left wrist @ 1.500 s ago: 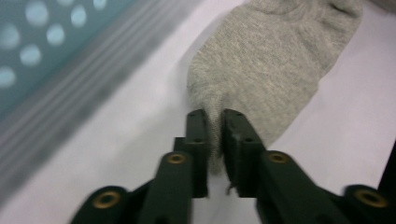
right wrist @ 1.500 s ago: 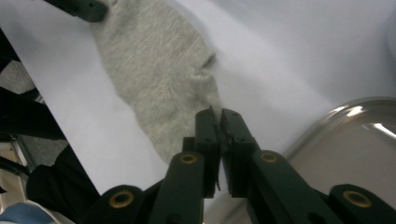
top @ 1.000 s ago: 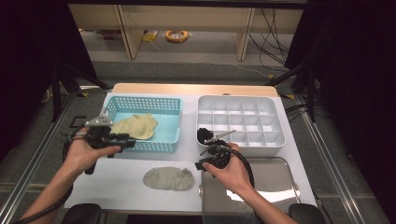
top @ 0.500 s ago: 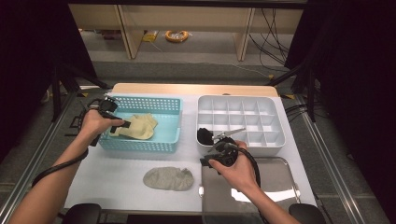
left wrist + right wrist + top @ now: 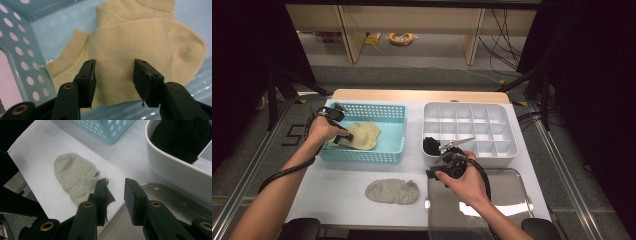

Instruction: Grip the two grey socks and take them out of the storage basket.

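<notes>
- Left gripper hangs over the yellow sock in the blue basket, at nine o'clock on the table; its jaws, just closing slightly, stand spread above the cloth.
- The basket's perforated wall crowds its left side.
- Right gripper, jaws apart on nothing, hovers at five o'clock between the grey sock and steel tray, beside the white organiser.

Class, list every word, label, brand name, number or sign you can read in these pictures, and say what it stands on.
None: no readable text on the blue basket, the yellow socks, the grey sock, the white divided tray, the metal tray or the table.
</notes>
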Available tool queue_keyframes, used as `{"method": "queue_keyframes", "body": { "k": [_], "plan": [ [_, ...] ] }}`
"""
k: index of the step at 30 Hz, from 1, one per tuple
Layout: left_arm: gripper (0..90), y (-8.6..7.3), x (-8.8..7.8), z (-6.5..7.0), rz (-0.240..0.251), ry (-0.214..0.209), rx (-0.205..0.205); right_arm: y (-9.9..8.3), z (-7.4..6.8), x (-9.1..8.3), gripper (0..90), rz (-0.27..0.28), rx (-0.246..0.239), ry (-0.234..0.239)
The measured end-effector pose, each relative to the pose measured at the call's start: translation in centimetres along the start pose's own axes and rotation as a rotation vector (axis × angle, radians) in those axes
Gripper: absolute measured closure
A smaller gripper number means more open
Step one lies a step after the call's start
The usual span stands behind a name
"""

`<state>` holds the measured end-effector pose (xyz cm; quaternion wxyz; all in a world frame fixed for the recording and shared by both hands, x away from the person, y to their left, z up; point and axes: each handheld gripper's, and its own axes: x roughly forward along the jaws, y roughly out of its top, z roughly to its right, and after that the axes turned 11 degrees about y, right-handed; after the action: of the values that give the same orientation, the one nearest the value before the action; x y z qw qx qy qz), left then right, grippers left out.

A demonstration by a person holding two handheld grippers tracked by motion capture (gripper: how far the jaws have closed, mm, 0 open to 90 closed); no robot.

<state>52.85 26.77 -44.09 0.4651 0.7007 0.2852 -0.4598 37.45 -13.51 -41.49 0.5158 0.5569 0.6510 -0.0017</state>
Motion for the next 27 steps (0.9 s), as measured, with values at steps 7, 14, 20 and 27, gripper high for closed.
{"method": "queue_keyframes", "body": {
  "k": [7, 14, 20, 27],
  "plan": [
    [68.7, -0.2, 0.7, 0.3, -0.054, -0.022, -0.036, 0.1, -0.1, 0.0, 73.0, -0.001, 0.003, -0.004],
    [88.8, -0.2, 0.4, 0.4, -0.034, -0.030, -0.045, 0.0, -0.1, -0.1, 73.2, 0.014, 0.001, -0.005],
    [89.9, 0.3, -2.5, 0.8, 0.080, -0.037, -0.051, 0.1, -0.2, -0.4, 73.3, 0.022, 0.005, -0.009],
    [89.9, 2.0, -6.1, 2.8, 0.266, -0.083, 0.009, 0.2, -0.3, -0.6, 73.3, 0.022, 0.013, -0.012]
  ]
}}
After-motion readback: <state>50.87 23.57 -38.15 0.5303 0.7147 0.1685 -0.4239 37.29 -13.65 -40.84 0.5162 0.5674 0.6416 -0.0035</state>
